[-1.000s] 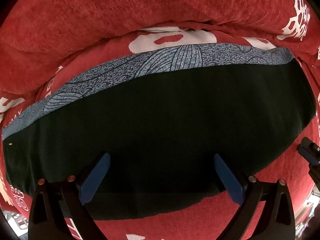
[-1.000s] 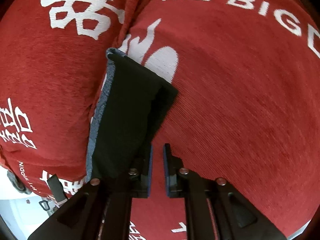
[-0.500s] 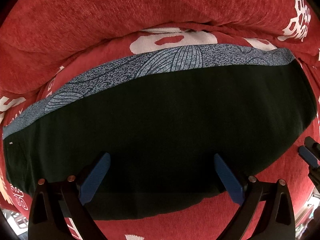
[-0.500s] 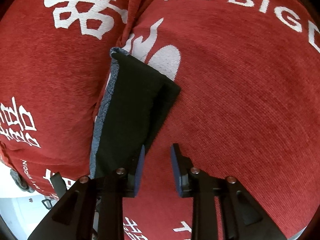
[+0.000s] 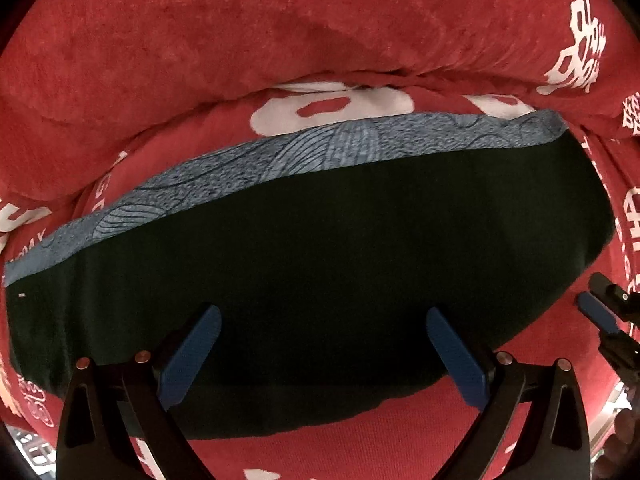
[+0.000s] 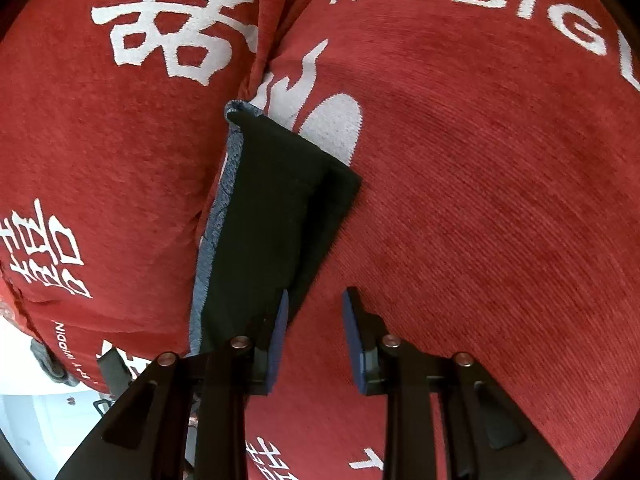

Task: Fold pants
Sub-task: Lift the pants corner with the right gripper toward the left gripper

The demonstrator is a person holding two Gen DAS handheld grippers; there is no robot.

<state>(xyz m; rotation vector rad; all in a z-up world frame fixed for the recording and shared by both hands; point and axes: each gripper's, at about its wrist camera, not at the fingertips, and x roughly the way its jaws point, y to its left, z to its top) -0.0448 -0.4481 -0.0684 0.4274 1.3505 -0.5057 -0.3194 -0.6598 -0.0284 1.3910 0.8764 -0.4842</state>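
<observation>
The pants [image 5: 312, 264] lie folded in a long dark strip on the red sofa seat, with a blue-grey patterned band [image 5: 304, 152] along the far edge. My left gripper [image 5: 324, 320] is open and empty, hovering over the near edge of the pants. My right gripper [image 6: 314, 300] is open and empty at the pants' near end; its left finger [image 6: 280, 328] sits over the edge of the dark cloth [image 6: 272, 216]. The right gripper also shows at the right edge of the left wrist view [image 5: 600, 312].
The red sofa cover [image 6: 480, 200] with white lettering surrounds the pants. The backrest cushion [image 5: 280, 32] rises just behind them. A white floor [image 6: 32, 420] shows past the sofa's edge at lower left in the right wrist view.
My right gripper has opened from nearly shut and let go of the pants' edge, drawing back slightly. My left gripper and the pants have stayed still.
</observation>
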